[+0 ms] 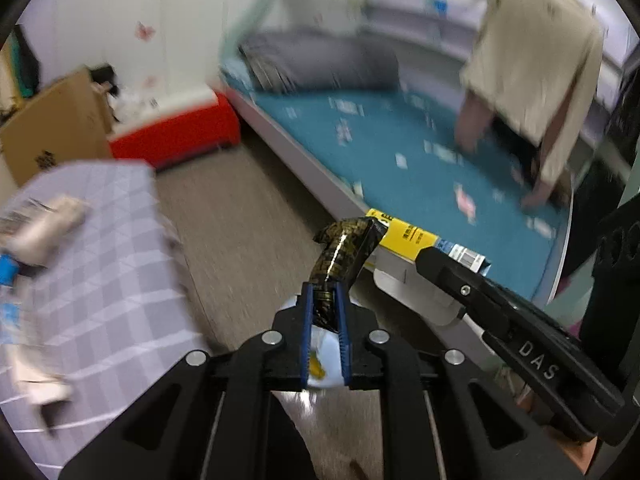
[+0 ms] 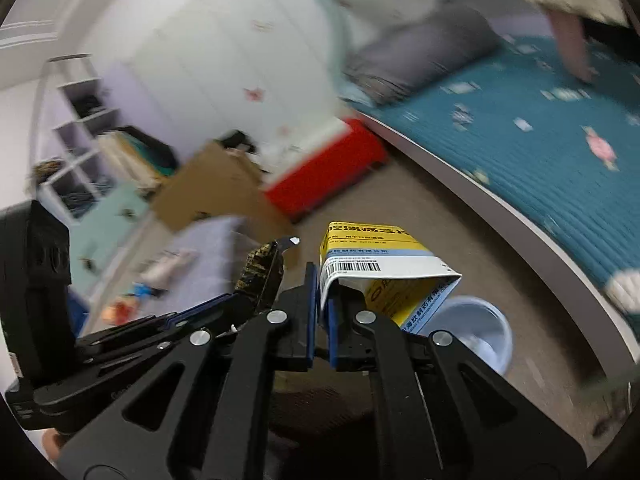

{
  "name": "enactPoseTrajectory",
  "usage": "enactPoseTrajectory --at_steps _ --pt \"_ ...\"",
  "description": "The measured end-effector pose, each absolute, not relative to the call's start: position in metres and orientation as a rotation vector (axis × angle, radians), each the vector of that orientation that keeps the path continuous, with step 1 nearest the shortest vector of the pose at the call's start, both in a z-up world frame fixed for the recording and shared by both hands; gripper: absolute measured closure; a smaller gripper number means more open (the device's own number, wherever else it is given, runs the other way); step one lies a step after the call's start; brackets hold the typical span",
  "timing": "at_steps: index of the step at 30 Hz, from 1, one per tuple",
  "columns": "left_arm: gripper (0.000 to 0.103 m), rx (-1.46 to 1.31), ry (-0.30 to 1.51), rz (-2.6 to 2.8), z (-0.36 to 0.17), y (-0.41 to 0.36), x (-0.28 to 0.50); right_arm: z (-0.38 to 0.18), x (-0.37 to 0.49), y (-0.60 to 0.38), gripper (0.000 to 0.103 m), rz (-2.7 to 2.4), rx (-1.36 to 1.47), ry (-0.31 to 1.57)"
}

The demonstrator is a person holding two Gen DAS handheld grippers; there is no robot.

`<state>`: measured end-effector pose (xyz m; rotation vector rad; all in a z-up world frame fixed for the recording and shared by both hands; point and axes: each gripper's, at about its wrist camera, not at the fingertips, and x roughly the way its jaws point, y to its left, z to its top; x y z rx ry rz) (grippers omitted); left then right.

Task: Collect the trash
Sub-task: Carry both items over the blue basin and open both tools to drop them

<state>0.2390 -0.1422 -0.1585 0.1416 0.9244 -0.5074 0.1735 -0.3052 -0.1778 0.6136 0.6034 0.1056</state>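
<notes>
My left gripper (image 1: 325, 300) is shut on a crumpled black-and-gold wrapper (image 1: 344, 252), held up over the floor. It also shows in the right wrist view (image 2: 260, 272) at the left. My right gripper (image 2: 323, 292) is shut on the flap of a flattened yellow, white and blue carton (image 2: 384, 276). That carton (image 1: 416, 240) and the right gripper's black body show at the right of the left wrist view. A pale blue bin (image 2: 476, 332) stands on the floor just below and right of the carton; its rim shows under the left fingers (image 1: 320, 356).
A bed with a teal cover (image 1: 420, 152) lies to the right, with a person (image 1: 536, 72) leaning on it. A checked lilac cloth (image 1: 104, 248) with clutter is at left. A red box (image 1: 180, 136) and a cardboard box (image 1: 56, 128) stand by the wall.
</notes>
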Motion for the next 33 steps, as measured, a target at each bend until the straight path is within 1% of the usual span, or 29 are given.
enactPoseTrajectory --at_steps 6,11,13,14,15,16,17,18,20,27,33 --pt "0.092 0.241 1.128 -0.503 -0.257 -0.187 0.267 -0.259 0.186 -0.331 0.098 -0.03 0.632 0.745" --pt "0.092 0.29 1.199 -0.509 -0.307 -0.212 0.289 -0.3 0.197 -0.354 0.098 -0.113 0.67 0.786" --pt "0.09 0.282 1.23 -0.525 -0.321 -0.22 0.301 -0.309 0.202 -0.362 0.098 -0.129 0.684 0.793" --pt "0.087 0.277 1.236 -0.53 -0.323 -0.221 0.305 -0.313 0.204 -0.365 0.098 -0.135 0.682 0.796" --pt "0.079 0.27 1.232 -0.541 -0.326 -0.224 0.308 -0.314 0.207 -0.367 0.098 -0.139 0.68 0.798" --pt "0.068 0.273 1.223 -0.542 -0.326 -0.226 0.309 -0.317 0.21 -0.369 0.098 -0.143 0.68 0.803" --pt "0.039 0.281 1.213 -0.534 -0.327 -0.228 0.31 -0.319 0.211 -0.369 0.098 -0.145 0.68 0.809" --pt "0.026 0.288 1.193 -0.516 -0.328 -0.228 0.314 -0.321 0.212 -0.369 0.098 -0.148 0.682 0.815" --pt "0.026 0.303 1.181 -0.484 -0.331 -0.229 0.317 -0.329 0.211 -0.37 0.098 -0.151 0.687 0.832" --pt "0.026 0.303 1.252 -0.389 -0.349 -0.211 0.333 -0.342 0.217 -0.365 0.098 -0.146 0.696 0.867" --pt "0.026 0.322 1.222 -0.336 -0.341 -0.202 0.334 -0.349 0.226 -0.355 0.098 -0.122 0.69 0.894"
